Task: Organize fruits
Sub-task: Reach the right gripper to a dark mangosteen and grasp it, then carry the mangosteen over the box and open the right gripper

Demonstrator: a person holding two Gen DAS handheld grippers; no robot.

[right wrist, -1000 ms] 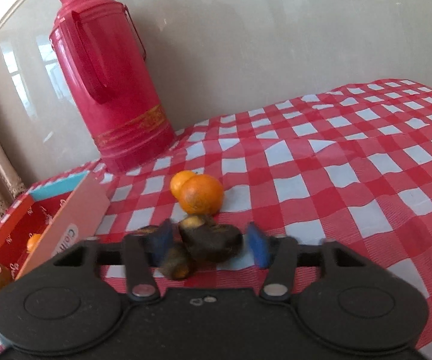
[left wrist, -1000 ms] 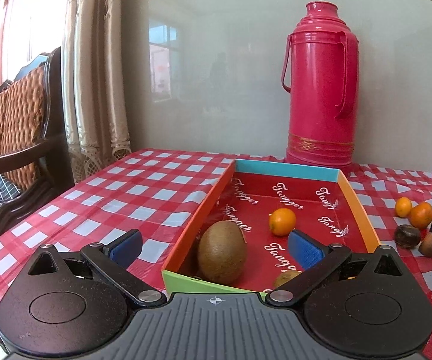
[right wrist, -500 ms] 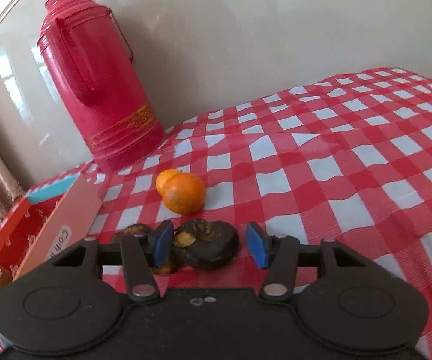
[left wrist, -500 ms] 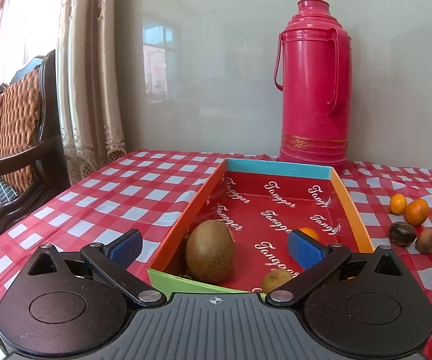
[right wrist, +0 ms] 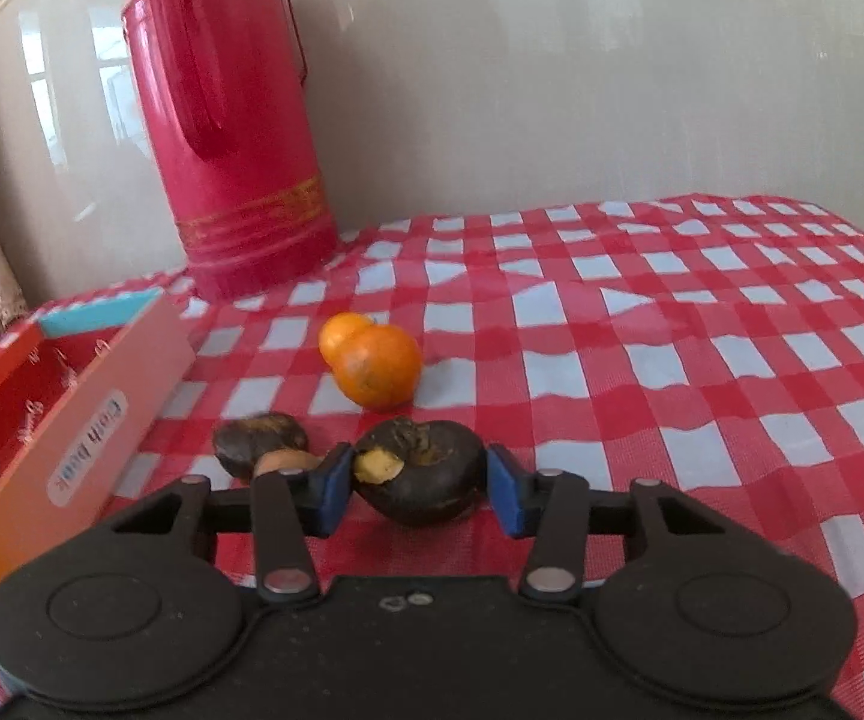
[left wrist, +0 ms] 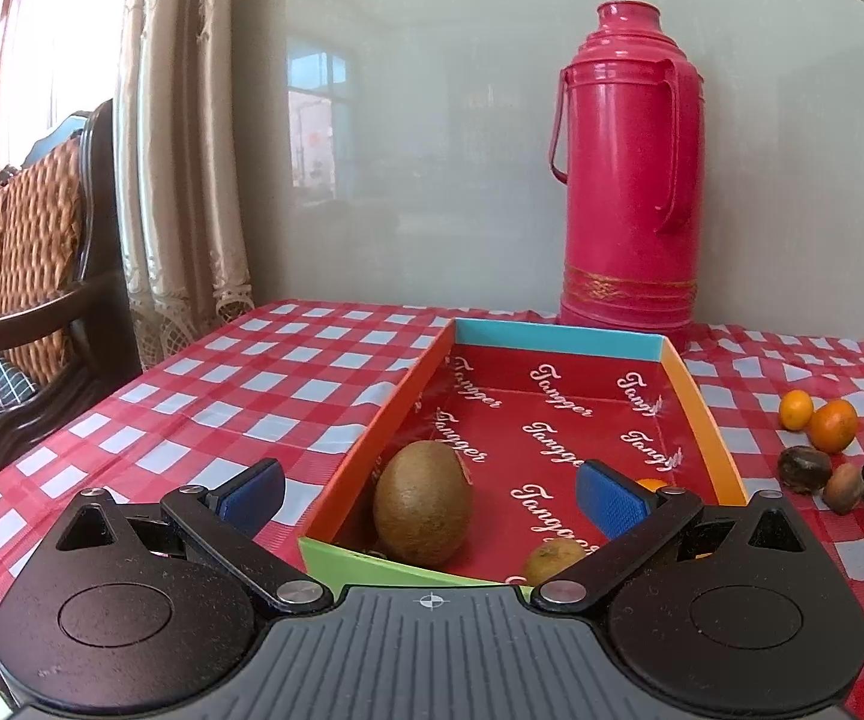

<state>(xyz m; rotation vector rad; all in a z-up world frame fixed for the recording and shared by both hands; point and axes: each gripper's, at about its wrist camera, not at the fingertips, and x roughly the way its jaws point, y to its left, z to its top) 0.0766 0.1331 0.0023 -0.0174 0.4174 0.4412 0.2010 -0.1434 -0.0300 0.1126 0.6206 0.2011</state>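
**Dark fruit sitting between the right gripper's pads**

Big red flask [right wrist: 234, 138] stands at the back of the checkered counter [right wrist: 672, 330], right behind the box [left wrist: 696, 414]. Box holds a kiwi [left wrist: 423, 504], a small greenish fruit [left wrist: 552, 561] and an orange bit half hidden by the left gripper [left wrist: 432, 495], which is wide open with nothing in it. Two oranges [right wrist: 375, 363] touch each other. Right gripper [right wrist: 419, 483] is partly closed around the dark fruit [right wrist: 423, 471]; can't tell if it's actually clamped. Two smaller ones [right wrist: 261, 441] crowd its left pad.

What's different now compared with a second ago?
The right gripper has closed in around the dark fruit; its blue pads now sit against both sides. The left gripper stayed open but drew back from the box. The kiwi, thermos and two oranges stayed put.
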